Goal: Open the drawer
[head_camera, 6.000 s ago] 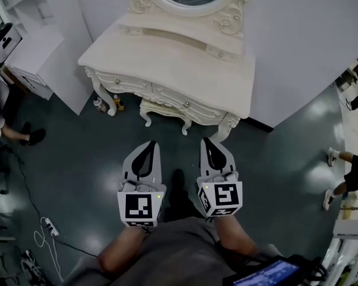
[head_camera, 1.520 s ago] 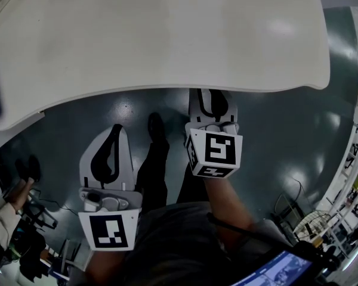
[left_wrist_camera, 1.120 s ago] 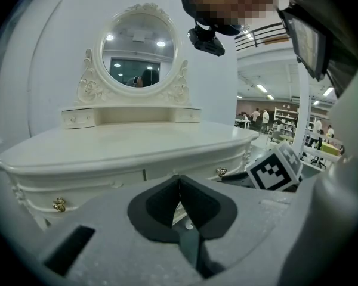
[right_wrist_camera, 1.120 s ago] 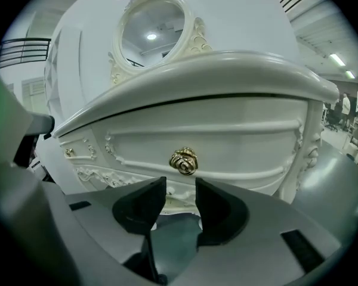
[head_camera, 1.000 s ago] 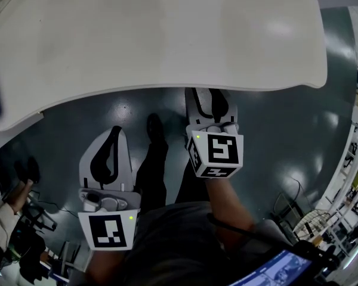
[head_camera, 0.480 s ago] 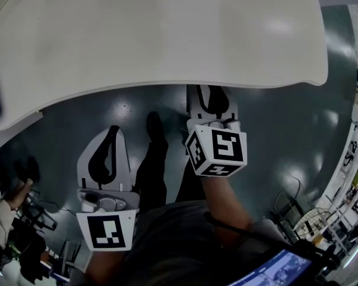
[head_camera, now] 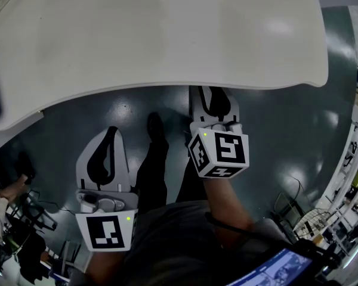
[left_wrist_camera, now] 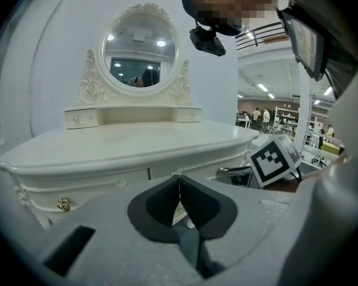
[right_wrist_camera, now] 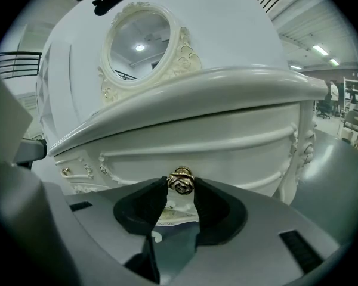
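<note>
The white dressing table's drawer front (right_wrist_camera: 227, 142) carries a gold rose-shaped knob (right_wrist_camera: 181, 182). My right gripper (right_wrist_camera: 181, 187) has just been closing its jaws, and the black pads now press on both sides of that knob. In the head view its fingertips are hidden under the edge of the tabletop (head_camera: 167, 34); only the marker cube (head_camera: 221, 154) and the back of the jaws show. My left gripper (left_wrist_camera: 179, 186) hangs lower and to the left (head_camera: 110, 133), clear of the table. It is shut with nothing between its tips.
An oval mirror (left_wrist_camera: 140, 58) and small top drawers (left_wrist_camera: 80, 119) stand at the back of the table. Another gold knob (left_wrist_camera: 63, 205) sits on the left drawer. A carved leg (right_wrist_camera: 298, 159) flanks the right drawer. My own legs and shoe (head_camera: 157, 127) stand on the dark floor between the grippers.
The right gripper has rolled slightly, so its marker cube now shows turned, and it stays at the table edge. The left gripper has not moved.
</note>
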`<state>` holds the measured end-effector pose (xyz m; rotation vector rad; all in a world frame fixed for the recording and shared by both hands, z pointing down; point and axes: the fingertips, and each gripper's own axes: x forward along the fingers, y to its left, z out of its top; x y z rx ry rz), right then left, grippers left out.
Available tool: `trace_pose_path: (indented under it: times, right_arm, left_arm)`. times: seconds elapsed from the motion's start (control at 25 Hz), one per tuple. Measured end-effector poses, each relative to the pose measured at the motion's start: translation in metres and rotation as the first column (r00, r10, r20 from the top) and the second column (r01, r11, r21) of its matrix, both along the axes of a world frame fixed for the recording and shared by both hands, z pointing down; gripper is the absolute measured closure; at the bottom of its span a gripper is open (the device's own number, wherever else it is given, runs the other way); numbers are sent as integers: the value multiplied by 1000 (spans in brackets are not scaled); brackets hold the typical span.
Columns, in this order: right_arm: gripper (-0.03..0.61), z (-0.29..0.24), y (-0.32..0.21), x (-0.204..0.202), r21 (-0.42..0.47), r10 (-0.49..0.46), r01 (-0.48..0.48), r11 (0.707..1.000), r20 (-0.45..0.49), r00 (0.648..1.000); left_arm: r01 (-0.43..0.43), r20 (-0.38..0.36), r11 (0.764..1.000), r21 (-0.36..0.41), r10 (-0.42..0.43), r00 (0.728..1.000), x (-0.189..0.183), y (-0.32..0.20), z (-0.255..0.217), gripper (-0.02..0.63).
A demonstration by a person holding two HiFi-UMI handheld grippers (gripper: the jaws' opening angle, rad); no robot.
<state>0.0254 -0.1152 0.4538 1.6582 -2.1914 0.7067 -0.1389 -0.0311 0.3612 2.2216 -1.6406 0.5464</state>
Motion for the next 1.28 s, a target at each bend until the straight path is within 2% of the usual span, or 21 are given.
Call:
trace_pose_path:
  times: [0.36, 0.72, 1.28]
  right_arm:
    - [433, 29, 8, -9, -28, -9, 9, 1000, -6, 1000]
    - [433, 30, 29, -9, -31, 8, -7, 999, 5, 1000]
    - [433, 32, 54, -7, -25, 21, -21, 999, -6, 1000]
  left_arm:
    - [-11, -14, 1000, 6, 11, 1000, -8, -14, 22, 598]
    - [-39, -27, 999, 36, 40, 999, -9, -1, 13, 598]
    - [-129, -37, 989, 77, 132, 991, 8, 7, 0, 598]
